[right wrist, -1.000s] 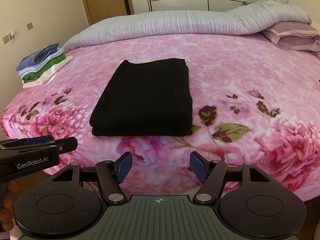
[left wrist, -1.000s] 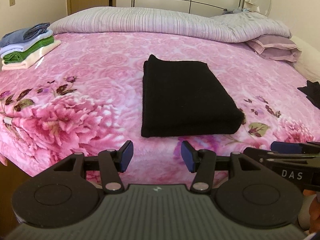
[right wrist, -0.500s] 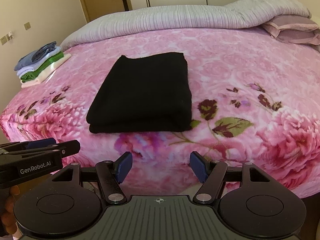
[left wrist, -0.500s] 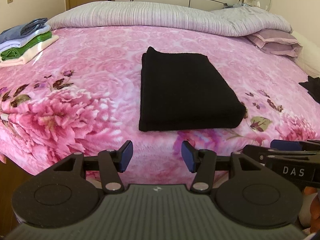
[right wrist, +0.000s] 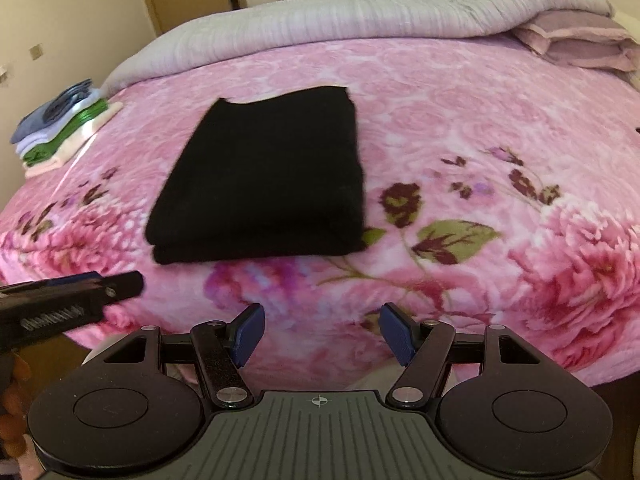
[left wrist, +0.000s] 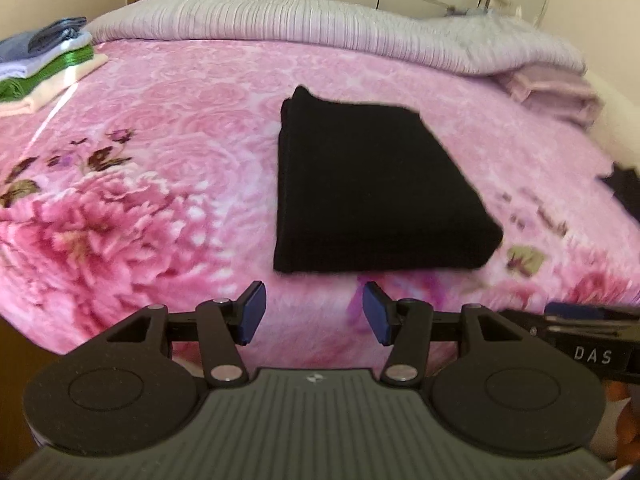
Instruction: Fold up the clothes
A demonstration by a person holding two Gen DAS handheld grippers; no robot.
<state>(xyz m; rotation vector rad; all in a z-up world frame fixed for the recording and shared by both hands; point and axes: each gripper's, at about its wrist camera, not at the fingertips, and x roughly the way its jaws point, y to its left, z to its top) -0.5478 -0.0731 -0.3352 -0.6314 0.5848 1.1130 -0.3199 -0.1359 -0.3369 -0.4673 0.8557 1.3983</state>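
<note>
The folded black knit garment [left wrist: 376, 188] lay flat on the pink floral bedspread [left wrist: 160, 184], long axis running away, just ahead of the empty, wide-apart left gripper [left wrist: 314, 318] and right gripper [right wrist: 322, 334]

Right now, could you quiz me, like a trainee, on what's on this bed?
1. True or false: the black folded garment is clamped in the left gripper.
2. What lies at the bed's far left corner?
3. Right gripper: (a) open, (b) shut?

Key: 1. False, it lies free on the pink floral blanket. 2. A stack of folded clothes. 3. (a).
</note>
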